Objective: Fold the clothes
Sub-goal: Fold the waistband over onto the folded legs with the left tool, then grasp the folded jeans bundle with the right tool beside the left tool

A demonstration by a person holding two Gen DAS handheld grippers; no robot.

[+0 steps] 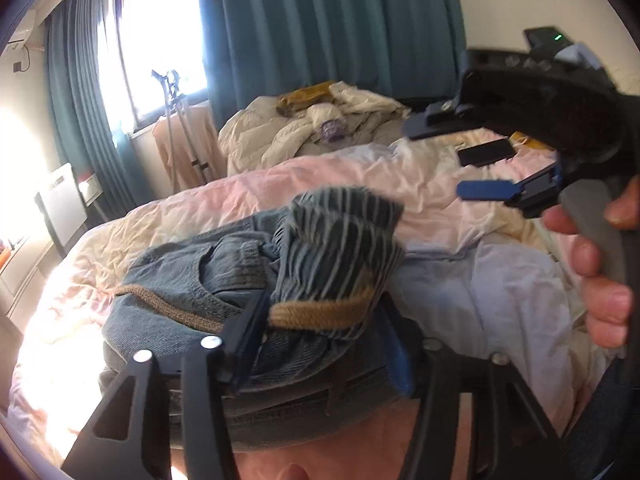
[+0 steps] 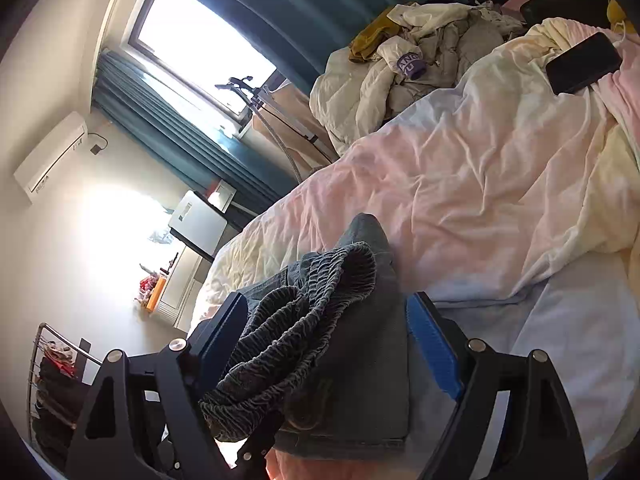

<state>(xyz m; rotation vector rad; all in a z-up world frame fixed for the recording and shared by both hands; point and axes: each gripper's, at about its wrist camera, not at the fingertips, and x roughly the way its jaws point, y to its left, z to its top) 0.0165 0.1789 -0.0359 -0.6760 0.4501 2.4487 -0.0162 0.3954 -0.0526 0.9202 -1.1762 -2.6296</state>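
Left wrist view: one left claw [image 1: 320,340] pinches the denim shorts [image 1: 192,280] at their tan cord, bunched above the bed [image 1: 280,188]. One right claw [image 1: 460,160] hangs beyond with its jaws apart, yet its own view shows grey elastic waistband [image 2: 304,332] filling them. One phone [image 2: 584,64] lies on rumpled bedding; teal curtains [image 1: 320,20] frame a bright window [image 1: 160,40]. The shorts' lower part is cut off.
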